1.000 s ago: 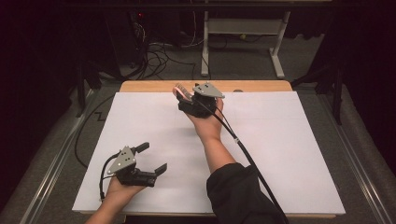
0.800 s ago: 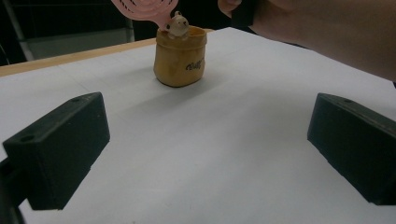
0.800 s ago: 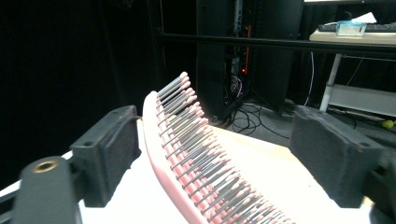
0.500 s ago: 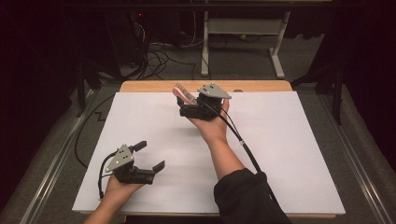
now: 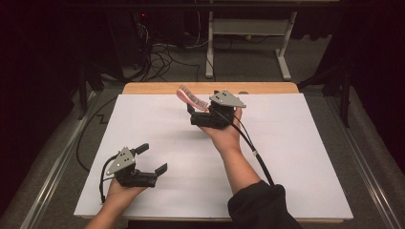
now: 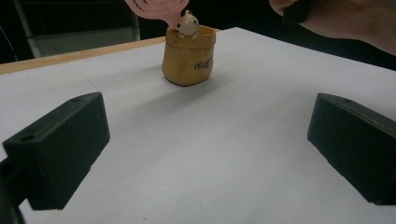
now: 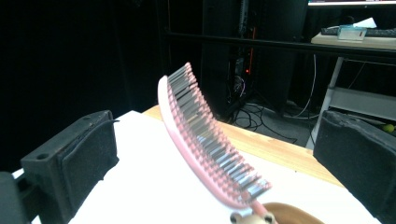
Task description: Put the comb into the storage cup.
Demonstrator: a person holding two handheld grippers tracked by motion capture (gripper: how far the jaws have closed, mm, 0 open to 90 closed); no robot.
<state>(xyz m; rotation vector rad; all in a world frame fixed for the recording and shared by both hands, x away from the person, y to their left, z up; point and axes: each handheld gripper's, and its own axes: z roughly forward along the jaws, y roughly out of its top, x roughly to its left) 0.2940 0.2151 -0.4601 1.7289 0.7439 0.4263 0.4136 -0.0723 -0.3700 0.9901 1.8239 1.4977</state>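
Observation:
A pink hairbrush (image 7: pixel 201 135) stands tilted in a tan pouch-shaped holder (image 6: pixel 188 58) with a small animal figure (image 6: pixel 187 23) on its rim. In the high view the brush (image 5: pixel 191 98) rises at the far middle of the white sheet. My right gripper (image 5: pixel 192 116) sits just in front of it, open. Its jaws have just been opening; the brush stands in the gap between them, and neither pad (image 7: pixel 88 154) touches it. My left gripper (image 5: pixel 153 158) rests open and empty near the front left, aimed at the holder.
A white sheet (image 5: pixel 286 157) covers the table, with a wooden strip (image 5: pixel 157 88) along the far edge. Behind it are a desk frame (image 5: pixel 286 57), floor cables (image 5: pixel 162 52) and dark surroundings. The right gripper's cable (image 5: pixel 253 150) trails along the forearm.
The right gripper's jaws have opened off the brush and the hand has drawn back slightly towards the person. The brush stays leaning in the holder. The left hand has not moved.

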